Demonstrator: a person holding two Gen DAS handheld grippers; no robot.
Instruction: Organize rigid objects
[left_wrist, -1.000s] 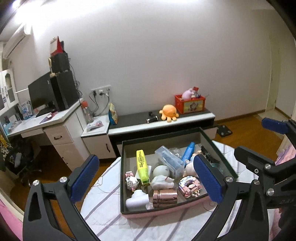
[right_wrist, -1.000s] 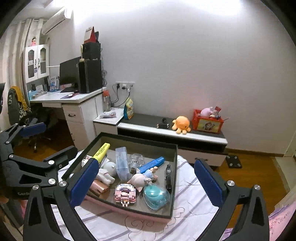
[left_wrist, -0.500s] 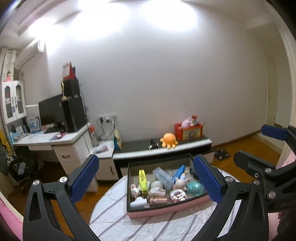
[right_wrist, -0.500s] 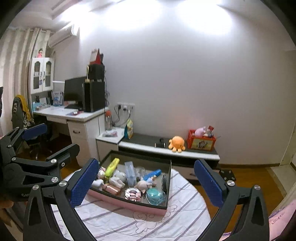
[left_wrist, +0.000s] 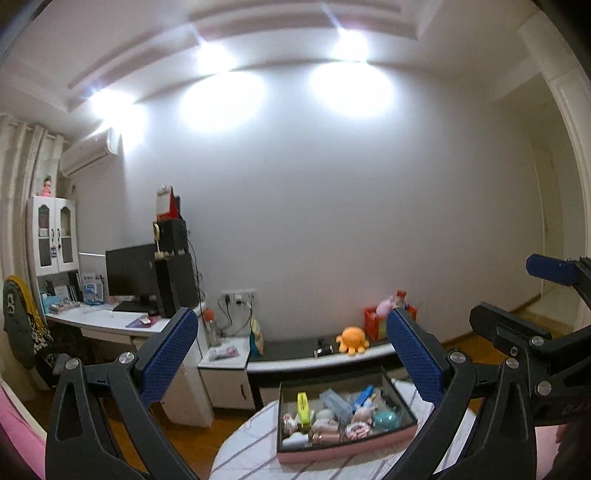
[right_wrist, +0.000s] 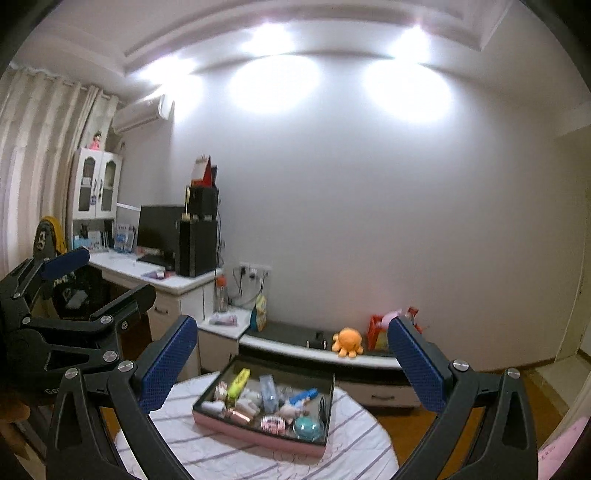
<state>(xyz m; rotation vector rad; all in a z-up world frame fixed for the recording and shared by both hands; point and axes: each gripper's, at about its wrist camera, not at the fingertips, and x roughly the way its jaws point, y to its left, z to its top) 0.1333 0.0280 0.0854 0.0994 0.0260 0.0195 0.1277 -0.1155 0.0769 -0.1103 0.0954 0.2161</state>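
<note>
A pink-walled box (right_wrist: 258, 435) sits on a round table with a striped white cloth (right_wrist: 207, 446). Inside lie a yellow highlighter (right_wrist: 238, 382), a clear case (right_wrist: 267, 391), a blue item (right_wrist: 304, 397), a rose-gold cylinder (right_wrist: 240, 415) and a teal round case (right_wrist: 308, 426). My right gripper (right_wrist: 291, 328) is open, empty, high above and well back from the box. My left gripper (left_wrist: 291, 325) is likewise open and empty, far from the box (left_wrist: 343, 448). The highlighter (left_wrist: 303, 406) and teal case (left_wrist: 386, 419) show small below it. Each gripper appears in the other's view: left gripper (right_wrist: 109, 275), right gripper (left_wrist: 517, 291).
A white desk (right_wrist: 155, 275) with a monitor and black tower stands at the left. A low bench (right_wrist: 314, 350) along the wall carries an orange octopus plush (right_wrist: 347, 341) and a red box (right_wrist: 378, 332). Wooden floor surrounds the table. A draped chair (left_wrist: 22, 325) stands far left.
Both grippers have pulled up and back from the box, which has shrunk from close-up to small and low in both views. The ceiling lights have come into view. Both stayed open.
</note>
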